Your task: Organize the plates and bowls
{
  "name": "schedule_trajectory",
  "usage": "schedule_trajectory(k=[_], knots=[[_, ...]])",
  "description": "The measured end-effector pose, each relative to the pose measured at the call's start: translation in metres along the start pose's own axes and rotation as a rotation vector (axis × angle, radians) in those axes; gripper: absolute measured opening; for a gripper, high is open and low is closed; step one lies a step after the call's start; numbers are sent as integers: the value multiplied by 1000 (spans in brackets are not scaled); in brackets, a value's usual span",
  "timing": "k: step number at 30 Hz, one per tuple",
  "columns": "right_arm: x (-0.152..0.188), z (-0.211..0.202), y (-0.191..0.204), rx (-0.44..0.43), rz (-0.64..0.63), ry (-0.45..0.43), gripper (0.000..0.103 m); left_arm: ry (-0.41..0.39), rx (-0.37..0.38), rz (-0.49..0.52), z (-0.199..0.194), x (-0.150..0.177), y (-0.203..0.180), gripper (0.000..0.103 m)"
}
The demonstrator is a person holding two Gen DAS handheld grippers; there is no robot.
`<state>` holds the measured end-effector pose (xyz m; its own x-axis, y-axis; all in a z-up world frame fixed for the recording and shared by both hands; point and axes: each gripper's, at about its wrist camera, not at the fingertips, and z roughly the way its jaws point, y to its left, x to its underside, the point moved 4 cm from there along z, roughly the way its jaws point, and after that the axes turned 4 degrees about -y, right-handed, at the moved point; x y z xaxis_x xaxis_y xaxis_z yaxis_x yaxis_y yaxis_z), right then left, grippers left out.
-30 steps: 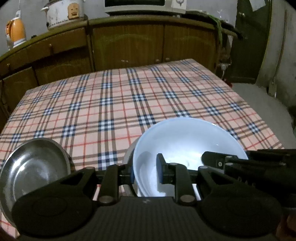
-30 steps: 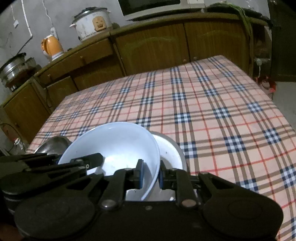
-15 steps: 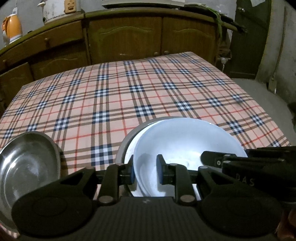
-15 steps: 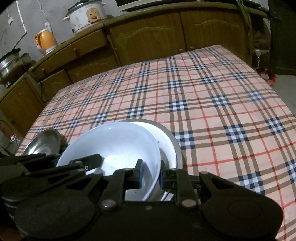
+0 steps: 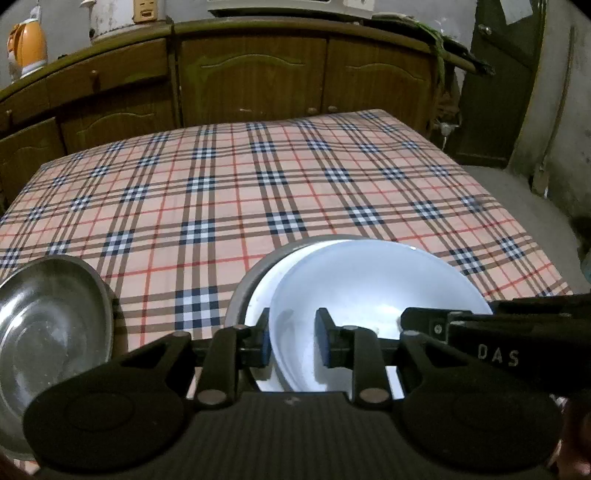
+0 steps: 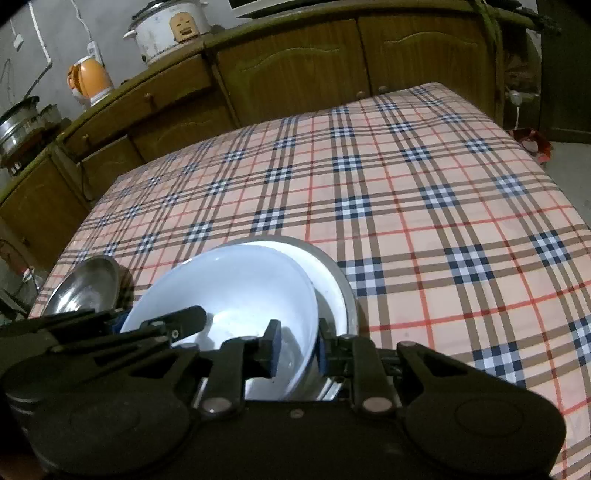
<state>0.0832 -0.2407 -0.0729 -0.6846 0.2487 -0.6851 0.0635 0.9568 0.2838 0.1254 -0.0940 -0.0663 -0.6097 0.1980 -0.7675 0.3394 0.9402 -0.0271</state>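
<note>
Both grippers hold a white bowl (image 5: pixel 369 280) at a tilt over a metal-rimmed dish (image 5: pixel 255 284) with a white inside, near the table's front edge. My left gripper (image 5: pixel 291 343) has the bowl's left rim between its blue pads, and its jaws are opening. The right gripper's finger (image 5: pixel 461 325) reaches in from the right. In the right wrist view, my right gripper (image 6: pixel 297 350) is shut on the right rim of the white bowl (image 6: pixel 229 288), above the dish (image 6: pixel 336 280). The left gripper's finger (image 6: pixel 173 321) enters from the left.
A steel bowl (image 5: pixel 48 317) lies on the plaid tablecloth (image 5: pixel 280 184) just left of the dish; it also shows as the steel bowl (image 6: pixel 88 284) in the right wrist view. Wooden cabinets (image 5: pixel 251 74) stand behind the table, with a rice cooker (image 6: pixel 166 26) and an orange kettle (image 6: pixel 90 79) on top.
The white bowl has settled a little lower over the dish, and more of the dish's rim now shows beyond it. Both grippers stay on the bowl's rim.
</note>
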Motion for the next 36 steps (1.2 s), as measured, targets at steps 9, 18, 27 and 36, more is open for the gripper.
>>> schedule_trajectory(k=[9,18,27,36], knots=[[-16,-17,3,51,-51,-62,57,-44,-45,-15,-11,-8,8,45],[-10,-32,-15,45,13,-96,74,-34,-36,-18,-19,-6,10,66],[4,-19,-19,78,27,-72,80,-9,-50,-18,-13,3,15,81],[12,-3,-22,29,77,-41,80,19,-49,-14,1,9,17,89]])
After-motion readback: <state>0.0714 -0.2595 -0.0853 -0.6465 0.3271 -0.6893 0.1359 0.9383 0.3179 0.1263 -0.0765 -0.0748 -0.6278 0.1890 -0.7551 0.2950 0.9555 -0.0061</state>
